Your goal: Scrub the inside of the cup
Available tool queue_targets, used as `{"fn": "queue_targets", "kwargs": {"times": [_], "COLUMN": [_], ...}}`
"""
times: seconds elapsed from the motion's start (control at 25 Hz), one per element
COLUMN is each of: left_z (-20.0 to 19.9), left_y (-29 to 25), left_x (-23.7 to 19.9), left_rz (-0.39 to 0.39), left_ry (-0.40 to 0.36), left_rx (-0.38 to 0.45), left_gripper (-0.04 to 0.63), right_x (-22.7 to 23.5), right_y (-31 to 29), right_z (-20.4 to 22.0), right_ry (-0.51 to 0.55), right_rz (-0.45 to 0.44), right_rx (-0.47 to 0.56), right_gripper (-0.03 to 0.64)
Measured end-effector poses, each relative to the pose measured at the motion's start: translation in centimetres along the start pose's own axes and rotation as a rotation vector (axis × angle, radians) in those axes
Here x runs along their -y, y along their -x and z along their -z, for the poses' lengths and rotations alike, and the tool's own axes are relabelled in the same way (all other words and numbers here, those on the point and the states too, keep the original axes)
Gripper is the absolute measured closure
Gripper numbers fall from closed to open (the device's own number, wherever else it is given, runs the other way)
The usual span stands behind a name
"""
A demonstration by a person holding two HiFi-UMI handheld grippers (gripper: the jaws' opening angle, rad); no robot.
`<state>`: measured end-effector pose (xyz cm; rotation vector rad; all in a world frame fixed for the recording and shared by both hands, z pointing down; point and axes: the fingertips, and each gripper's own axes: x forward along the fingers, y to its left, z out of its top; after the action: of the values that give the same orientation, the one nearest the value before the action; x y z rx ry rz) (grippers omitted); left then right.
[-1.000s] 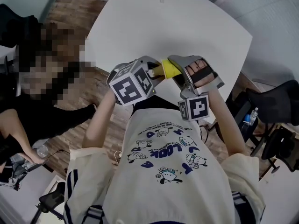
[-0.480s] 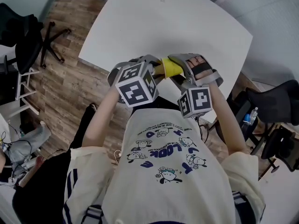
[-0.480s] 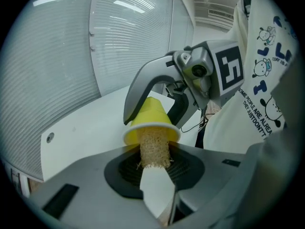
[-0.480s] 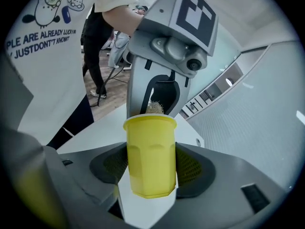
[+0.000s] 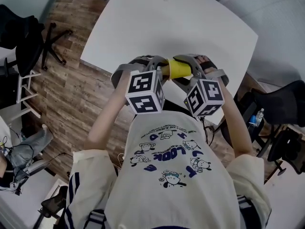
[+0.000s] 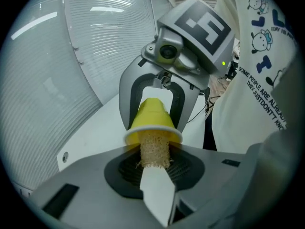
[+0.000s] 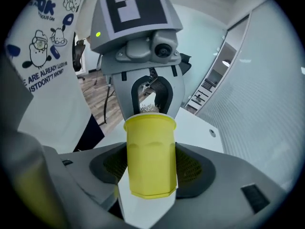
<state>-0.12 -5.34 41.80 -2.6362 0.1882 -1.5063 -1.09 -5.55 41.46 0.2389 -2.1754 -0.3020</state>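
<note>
Yellow cup (image 7: 150,156) is lying clamped in the right gripper (image 7: 148,173), mouth facing the left gripper (image 6: 155,175) pinching the scrubber (image 6: 153,149) inside it.

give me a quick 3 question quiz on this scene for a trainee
1. True or false: the yellow cup rests on the white table.
2. Which gripper holds the fibrous scrubber? A left, B right, C neither.
3. Fill in: the scrubber's tip is ___ the cup's mouth.
Key: 1 false, the right gripper holds it clear of the table; 2 A; 3 inside.
</note>
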Motion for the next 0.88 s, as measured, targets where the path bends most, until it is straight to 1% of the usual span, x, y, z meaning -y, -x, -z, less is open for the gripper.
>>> {"fn": "queue_targets", "kwargs": {"times": [0.28,0.44,0.6,0.76,0.88], "left_z": [0.1,0.3,0.3,0.2,0.2], "left_y": [-0.1,-0.3,-0.3,-0.3,-0.4], "left_x": [0.1,0.6,1.0,1.2,1.2], "left_rz": [-0.062,-0.069,-0.098,-0.125,-0.133], "left_ry": [-0.135,-0.191,-0.280,-0.364,-0.407], "left_rx": [-0.047,-0.066,-0.077,-0.089,-0.099], "left_gripper": [0.472,0.472,0.472,0.472,0.471], "right_x": [-1.0,-1.5,-2.2,-2.6,-2.7], "right_y": [-0.1,0.0,0.2,0.0,0.0], "right_z": [0.0,0.0,0.0,0.3,0.3], "right_ry": [-0.189,-0.305,-0.432,-0.522,-0.575], "right_rz": [-0.127,-0.214,-0.304,-0.357,-0.388], "right_rx": [0.057,0.097,0.133,0.143,0.157], "right_gripper": [0.331,0.331,0.331,0.331,0.331]}}
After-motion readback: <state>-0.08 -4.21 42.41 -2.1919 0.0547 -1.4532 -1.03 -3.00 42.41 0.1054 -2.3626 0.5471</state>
